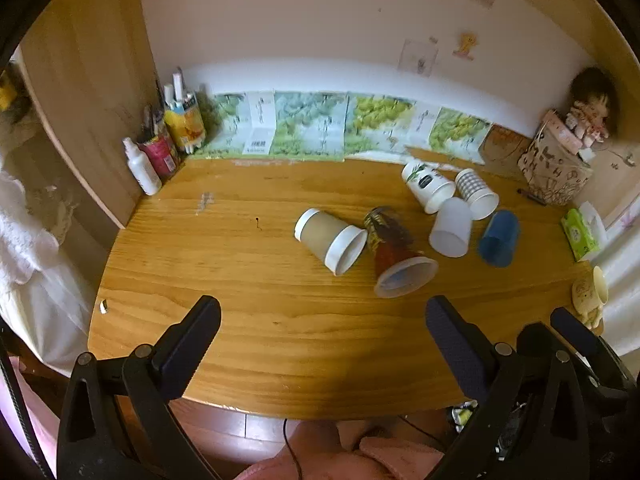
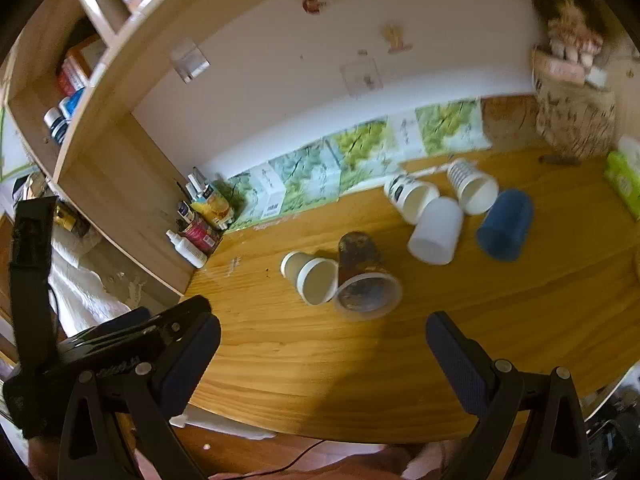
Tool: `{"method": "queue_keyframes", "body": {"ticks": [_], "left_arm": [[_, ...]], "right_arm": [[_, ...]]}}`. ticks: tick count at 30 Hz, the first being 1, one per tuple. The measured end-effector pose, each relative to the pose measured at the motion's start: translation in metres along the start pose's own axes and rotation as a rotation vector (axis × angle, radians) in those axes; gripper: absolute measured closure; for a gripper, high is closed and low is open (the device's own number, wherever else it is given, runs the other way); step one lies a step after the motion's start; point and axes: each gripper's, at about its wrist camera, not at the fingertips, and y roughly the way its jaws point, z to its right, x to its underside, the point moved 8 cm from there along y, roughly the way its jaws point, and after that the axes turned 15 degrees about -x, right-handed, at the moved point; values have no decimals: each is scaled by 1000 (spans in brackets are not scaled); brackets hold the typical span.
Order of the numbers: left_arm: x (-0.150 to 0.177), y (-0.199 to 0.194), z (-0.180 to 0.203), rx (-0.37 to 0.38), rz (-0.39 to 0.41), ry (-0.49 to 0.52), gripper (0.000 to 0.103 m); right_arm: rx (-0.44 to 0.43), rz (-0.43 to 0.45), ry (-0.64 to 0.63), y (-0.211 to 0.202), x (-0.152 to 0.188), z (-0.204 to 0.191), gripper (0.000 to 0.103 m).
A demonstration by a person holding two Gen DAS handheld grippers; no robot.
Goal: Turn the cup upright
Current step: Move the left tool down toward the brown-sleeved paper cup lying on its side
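Note:
Several cups lie on their sides on the wooden table (image 1: 240, 264). A brown paper cup with white rims (image 1: 330, 239) (image 2: 310, 276) lies nearest, touching a clear plastic cup with a red and dark print (image 1: 394, 254) (image 2: 364, 276). Behind lie a frosted white cup (image 1: 451, 227) (image 2: 436, 230), a blue cup (image 1: 500, 238) (image 2: 506, 224), a white printed paper cup (image 1: 428, 186) (image 2: 410, 196) and a checked paper cup (image 1: 476, 192) (image 2: 472, 186). My left gripper (image 1: 323, 336) is open and empty near the front edge. My right gripper (image 2: 323, 340) is open and empty beside it.
A white bottle (image 1: 141, 166) and pen pots (image 1: 182, 124) stand in the back left corner by a wooden side panel. A patterned bag with a doll (image 1: 556, 160) stands back right. A green tissue pack (image 1: 578, 234) and a small mug (image 1: 592, 292) lie at the right edge.

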Motion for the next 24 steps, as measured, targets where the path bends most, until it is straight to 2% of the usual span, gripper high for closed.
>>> {"method": "queue_keyframes", "body": {"ticks": [5,12,17,24], "left_arm": [[-8,41,-8,-5,-97,89,1],[-16,81,-11,-48,-125,277,1],[-25,98,-5,-84,-79,467,1],[-29,111,14,-124,65,807,1]], "right_arm": [[-65,-85,94,33,2,5,0],[-100,-163,254,72,14,25,0],[-100,-192,342,86,18,41,0],[-97,-203,416,100,16,58,0]]}}
